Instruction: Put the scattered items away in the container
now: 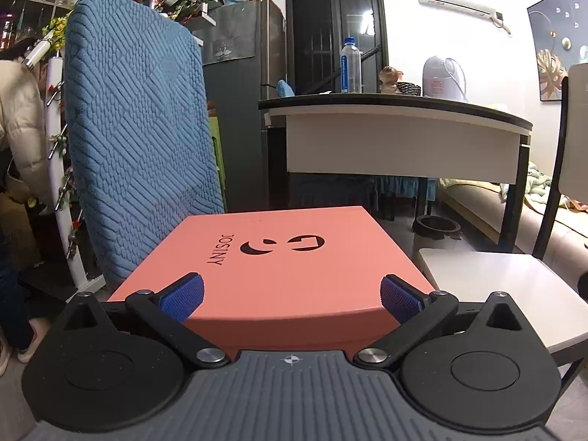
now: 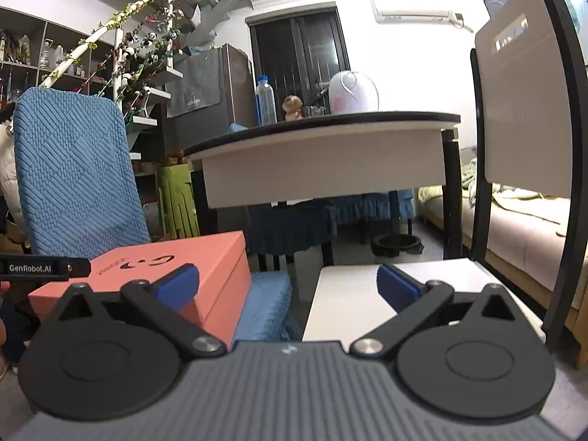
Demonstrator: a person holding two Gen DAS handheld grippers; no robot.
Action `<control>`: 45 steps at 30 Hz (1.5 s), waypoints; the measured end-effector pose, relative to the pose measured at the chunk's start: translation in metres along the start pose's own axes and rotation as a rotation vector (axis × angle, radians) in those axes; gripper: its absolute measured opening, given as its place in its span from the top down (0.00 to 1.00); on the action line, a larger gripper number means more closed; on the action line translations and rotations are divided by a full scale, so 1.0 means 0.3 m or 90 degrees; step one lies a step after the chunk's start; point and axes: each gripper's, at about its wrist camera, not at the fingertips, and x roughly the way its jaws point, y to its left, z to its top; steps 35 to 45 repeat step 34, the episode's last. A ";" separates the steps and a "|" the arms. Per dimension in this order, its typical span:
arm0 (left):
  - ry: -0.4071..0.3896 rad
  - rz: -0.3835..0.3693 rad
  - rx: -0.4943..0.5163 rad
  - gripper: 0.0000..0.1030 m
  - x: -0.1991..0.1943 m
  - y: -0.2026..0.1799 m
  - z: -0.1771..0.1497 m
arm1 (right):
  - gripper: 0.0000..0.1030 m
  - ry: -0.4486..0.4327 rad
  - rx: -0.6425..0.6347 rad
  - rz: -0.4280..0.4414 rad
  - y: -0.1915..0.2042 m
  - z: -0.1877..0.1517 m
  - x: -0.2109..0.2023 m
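Observation:
A closed salmon-pink box point(image 1: 279, 257) with a dark logo on its lid rests on a blue-covered chair point(image 1: 136, 139). My left gripper point(image 1: 290, 296) is open just over the box's near edge, its blue pads point(image 1: 182, 296) spread wide with nothing between them. In the right wrist view the same box point(image 2: 176, 275) sits at the left on the blue chair seat point(image 2: 268, 301). My right gripper point(image 2: 288, 286) is open over the gap between the blue chair and a white chair seat point(image 2: 349, 294). No loose items show in either view.
A white chair point(image 2: 525, 110) with a black frame stands on the right. Behind is a table point(image 1: 397, 125) bearing a water bottle point(image 1: 350, 66), a figurine and a white appliance. A person in a pale jacket point(image 1: 18, 128) stands far left near shelves and stairs.

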 end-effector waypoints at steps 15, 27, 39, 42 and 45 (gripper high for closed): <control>-0.009 -0.011 0.005 0.00 0.007 0.027 -0.014 | 0.00 -0.009 -0.020 -0.010 0.043 0.033 0.021; -0.016 -0.020 -0.002 0.00 -0.010 0.049 -0.014 | 0.00 -0.004 -0.019 -0.025 0.062 0.037 0.008; -0.014 -0.022 0.004 0.00 -0.020 0.052 -0.023 | 0.00 0.006 -0.014 -0.039 0.058 0.031 0.003; -0.014 -0.022 0.004 0.00 -0.020 0.052 -0.023 | 0.00 0.006 -0.014 -0.039 0.058 0.031 0.003; -0.014 -0.022 0.004 0.00 -0.020 0.052 -0.023 | 0.00 0.006 -0.014 -0.039 0.058 0.031 0.003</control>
